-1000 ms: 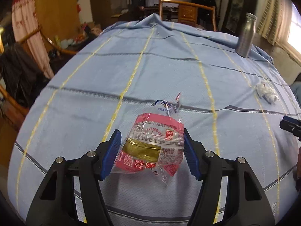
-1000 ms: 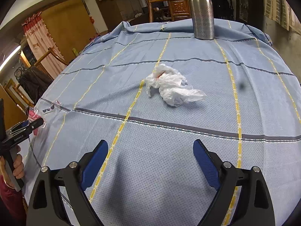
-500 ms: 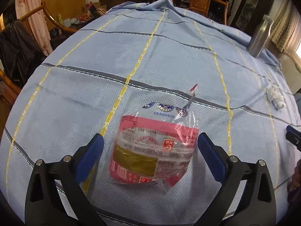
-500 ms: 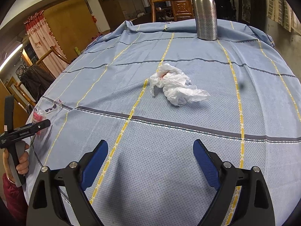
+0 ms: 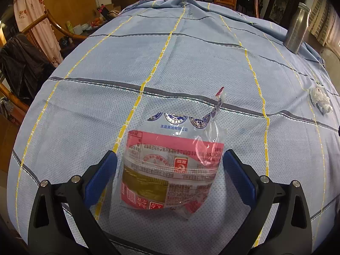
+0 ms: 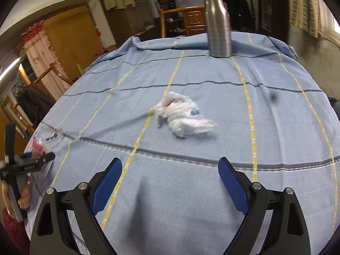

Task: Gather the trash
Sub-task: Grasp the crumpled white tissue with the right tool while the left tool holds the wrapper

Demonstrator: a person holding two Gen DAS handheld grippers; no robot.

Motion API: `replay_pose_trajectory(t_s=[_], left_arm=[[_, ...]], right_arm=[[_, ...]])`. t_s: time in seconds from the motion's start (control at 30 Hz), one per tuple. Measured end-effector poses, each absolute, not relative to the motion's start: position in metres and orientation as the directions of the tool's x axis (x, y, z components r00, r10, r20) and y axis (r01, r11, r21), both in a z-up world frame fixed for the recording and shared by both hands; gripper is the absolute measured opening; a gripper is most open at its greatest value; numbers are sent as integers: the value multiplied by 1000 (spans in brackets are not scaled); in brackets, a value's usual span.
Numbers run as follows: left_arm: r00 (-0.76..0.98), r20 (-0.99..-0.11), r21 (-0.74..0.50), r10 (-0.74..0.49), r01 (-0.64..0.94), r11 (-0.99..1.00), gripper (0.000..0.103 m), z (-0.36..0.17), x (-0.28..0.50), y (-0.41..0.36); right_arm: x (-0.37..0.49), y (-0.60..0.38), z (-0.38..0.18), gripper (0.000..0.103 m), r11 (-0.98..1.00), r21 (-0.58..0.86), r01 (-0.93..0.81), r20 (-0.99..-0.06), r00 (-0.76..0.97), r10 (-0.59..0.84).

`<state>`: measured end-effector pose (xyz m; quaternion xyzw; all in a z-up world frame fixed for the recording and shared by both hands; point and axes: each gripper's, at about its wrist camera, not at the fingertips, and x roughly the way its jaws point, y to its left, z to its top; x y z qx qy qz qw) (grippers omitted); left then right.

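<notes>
Left gripper (image 5: 170, 176) stands wide, blue pads clear of the wrapper (image 5: 170, 170) — a clear, red-printed plastic wrapper lying flat on the blue tablecloth (image 5: 191, 63) between them. Right gripper (image 6: 170, 182) is also spread wide and empty, above bare cloth. Crumpled white plastic (image 6: 182, 116) lies ahead of it — well short of the steel bottle (image 6: 217, 23).

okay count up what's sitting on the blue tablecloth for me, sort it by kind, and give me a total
Plastic food wrappers: 1, the red and clear wrapper lying between the open jaws of the left gripper
Crumpled white plastic bags: 1, the crumpled bag near the middle of the tablecloth
Metal bottles: 1, the steel bottle standing upright at the far edge
Total: 3
</notes>
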<state>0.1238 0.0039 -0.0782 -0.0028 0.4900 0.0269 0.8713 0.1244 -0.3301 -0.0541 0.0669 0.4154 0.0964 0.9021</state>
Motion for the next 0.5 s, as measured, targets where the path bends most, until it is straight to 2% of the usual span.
replay_pose_trajectory(t_s=[0.3, 0.5], left_arm=[[518, -854, 21, 44, -50, 999, 97, -78, 124, 4], [518, -854, 22, 45, -50, 999, 97, -78, 124, 4]], right_arm=[[181, -315, -47, 91, 989, 116, -90, -770, 621, 147], [207, -317, -62, 91, 987, 154, -43, -776, 614, 148]])
